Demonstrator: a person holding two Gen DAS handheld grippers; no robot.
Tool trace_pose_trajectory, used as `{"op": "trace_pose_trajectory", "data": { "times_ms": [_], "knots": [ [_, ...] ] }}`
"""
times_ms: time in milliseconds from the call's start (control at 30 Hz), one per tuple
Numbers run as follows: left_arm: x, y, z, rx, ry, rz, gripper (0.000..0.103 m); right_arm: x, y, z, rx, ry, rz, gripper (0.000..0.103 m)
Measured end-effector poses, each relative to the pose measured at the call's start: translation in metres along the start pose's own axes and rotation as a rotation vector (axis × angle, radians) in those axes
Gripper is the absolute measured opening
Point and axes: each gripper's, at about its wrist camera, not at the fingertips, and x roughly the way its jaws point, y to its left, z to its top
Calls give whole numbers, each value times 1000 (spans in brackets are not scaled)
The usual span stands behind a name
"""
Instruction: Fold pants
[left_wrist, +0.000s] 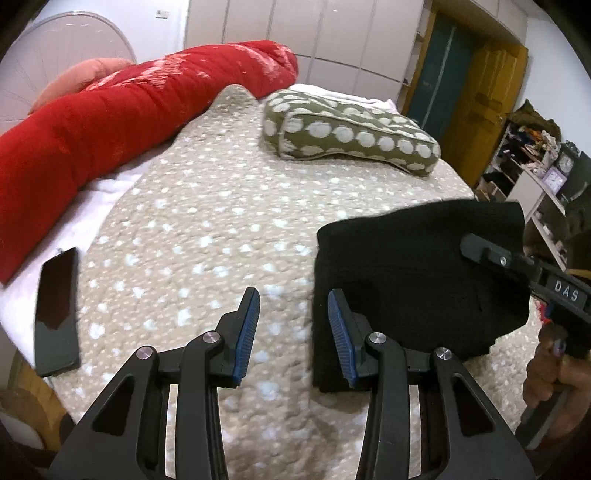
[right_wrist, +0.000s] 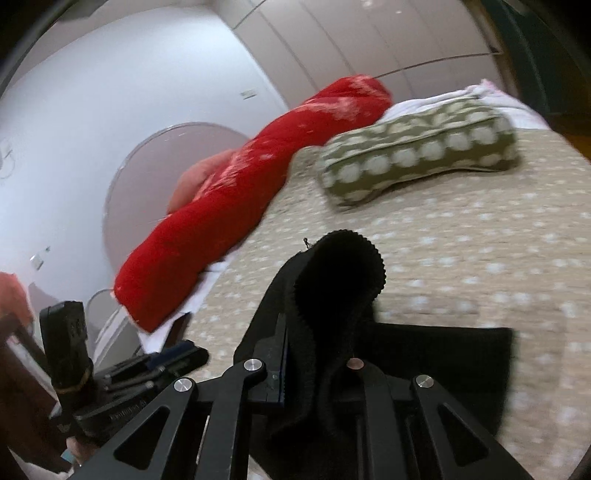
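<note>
My left gripper (left_wrist: 293, 332) hangs over the bed (left_wrist: 207, 206), blue pads (left_wrist: 248, 332) wide apart, nothing between them. The pants (left_wrist: 417, 280), black and folded into a thick block, lie on the spotted cover just right of my left fingers, the right-hand pad over their near edge. My right gripper (right_wrist: 317, 354) is clamped on the pants (right_wrist: 340, 295): black knit bunches up between the fingers and curls above them, the rest spreading onto the cover to the right. From the left camera, that gripper (left_wrist: 480, 251) reaches in over the pants' far right corner. A phone (left_wrist: 57, 310) lies at the bed's left edge, beside the red bolster (left_wrist: 110, 122). A spotted green pillow (left_wrist: 347, 129) sits farther up.
</note>
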Motion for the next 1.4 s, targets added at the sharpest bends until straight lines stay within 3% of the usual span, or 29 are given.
{"op": "trace_pose_trajectory", "data": {
  "times_ms": [167,367,467,600,700,767,933,1200,1400],
  "knots": [
    [18,-28,2,68,22,-9,38,-15,-37,-12,59,26,-79,12],
    [43,-53,2,137,67,6,38,4,-75,-19,97,94,-202,16],
    [44,-58,8,149,56,3,38,-13,-79,-16,136,60,-263,34],
    [52,-66,21,165,41,19,38,-42,-63,-2,41,-28,-393,35],
    [66,-72,26,171,59,28,38,-50,-48,7,0,-65,-295,34],
    [74,-76,26,168,76,42,38,-36,-39,6,-44,-24,-260,34],
    [89,-78,26,175,71,69,46,13,-57,-7,-39,102,-342,34],
    [101,-77,30,143,69,71,49,42,-82,0,-37,95,-354,34],
    [100,-78,31,137,67,81,49,36,-77,5,-21,93,-349,34]
  ]
}}
